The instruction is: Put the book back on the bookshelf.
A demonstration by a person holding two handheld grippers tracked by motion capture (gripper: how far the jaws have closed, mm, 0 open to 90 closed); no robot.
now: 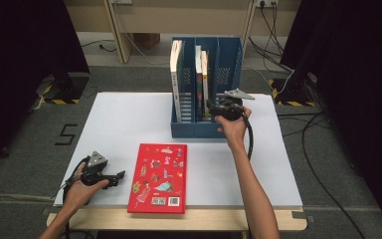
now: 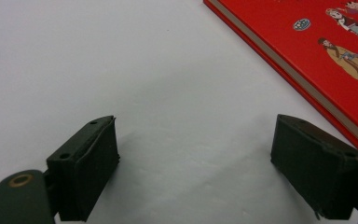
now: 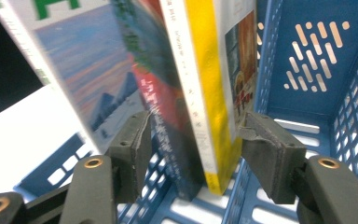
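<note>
Yellow-spined book (image 3: 209,93) stood filed in blue rack (image 1: 229,55), right gripper (image 3: 193,140) spread, clear of it; red book (image 1: 158,177) looked next, left gripper (image 2: 193,163) spread.

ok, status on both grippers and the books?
Right gripper open around upright yellow-spined book in blue file rack. Left gripper open, empty, beside flat red book. Nothing in the way.

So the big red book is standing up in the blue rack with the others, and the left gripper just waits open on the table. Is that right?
Not quite. The red book lies flat on the white table, in front of the blue rack, as the high view shows. The rest holds: the left gripper waits beside it with its jaws open and nothing between them.
</note>
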